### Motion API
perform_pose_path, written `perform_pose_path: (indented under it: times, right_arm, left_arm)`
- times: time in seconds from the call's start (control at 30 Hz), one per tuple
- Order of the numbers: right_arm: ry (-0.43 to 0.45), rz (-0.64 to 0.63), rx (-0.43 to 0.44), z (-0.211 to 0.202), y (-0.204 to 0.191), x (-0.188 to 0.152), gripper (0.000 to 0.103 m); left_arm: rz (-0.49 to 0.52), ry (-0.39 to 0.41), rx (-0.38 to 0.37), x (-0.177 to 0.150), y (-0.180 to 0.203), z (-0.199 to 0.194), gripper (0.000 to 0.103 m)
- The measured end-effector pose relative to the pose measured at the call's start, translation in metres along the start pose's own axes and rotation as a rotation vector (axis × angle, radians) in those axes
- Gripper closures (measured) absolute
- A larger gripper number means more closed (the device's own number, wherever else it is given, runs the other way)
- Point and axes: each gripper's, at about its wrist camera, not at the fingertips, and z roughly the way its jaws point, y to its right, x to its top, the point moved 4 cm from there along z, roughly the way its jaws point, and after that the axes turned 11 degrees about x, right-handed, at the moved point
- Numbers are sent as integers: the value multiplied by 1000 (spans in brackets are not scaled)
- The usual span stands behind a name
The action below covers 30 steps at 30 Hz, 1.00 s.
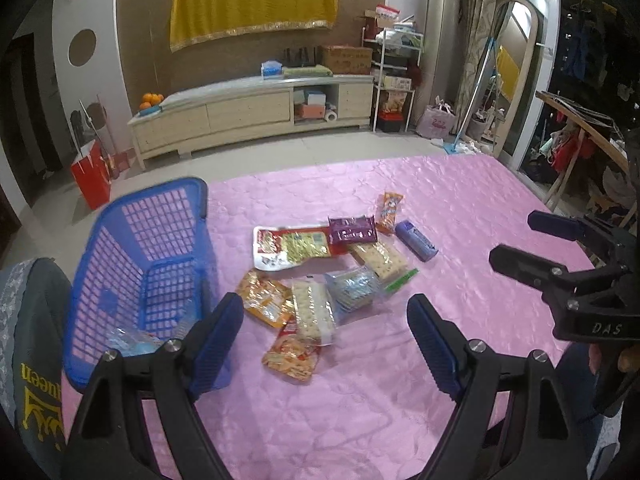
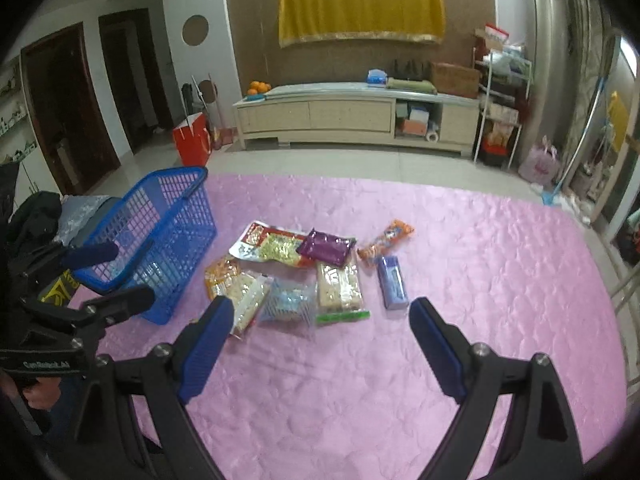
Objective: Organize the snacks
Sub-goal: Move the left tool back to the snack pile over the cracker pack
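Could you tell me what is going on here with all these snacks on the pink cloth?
A person holds a two-finger gripper in each hand over a pink cloth. Both the left gripper and the right gripper are open and hold nothing. A pile of snack packets lies loose on the cloth beside a blue basket. The basket already holds at least one clear packet. A blue packet and an orange one lie at the pile's right edge.

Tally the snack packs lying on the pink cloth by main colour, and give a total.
Orange packs: 3
Clear cracker packs: 3
Purple wrapper: 1
Blue box: 1
Red-and-yellow bag: 1
Total: 9
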Motion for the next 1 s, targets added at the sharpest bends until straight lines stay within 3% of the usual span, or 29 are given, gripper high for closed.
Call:
perform_pose_path:
  times: [0.23, 0.57, 0.7, 1.0]
  right_arm:
    - [-61, -26, 15, 30, 16, -3, 11]
    - [-208, -41, 40, 106, 42, -14, 11]
    - [-236, -49, -6, 130, 53, -17, 11]
    - [-276, -27, 6, 153, 54, -19, 11]
  left_arm:
    - [-28, -64, 6, -3, 11, 37, 21]
    - [-14, -167, 22, -10, 16, 104, 21]
    - [-17, -209, 37, -14, 15, 131, 21]
    - [2, -270, 69, -18, 10, 168, 21]
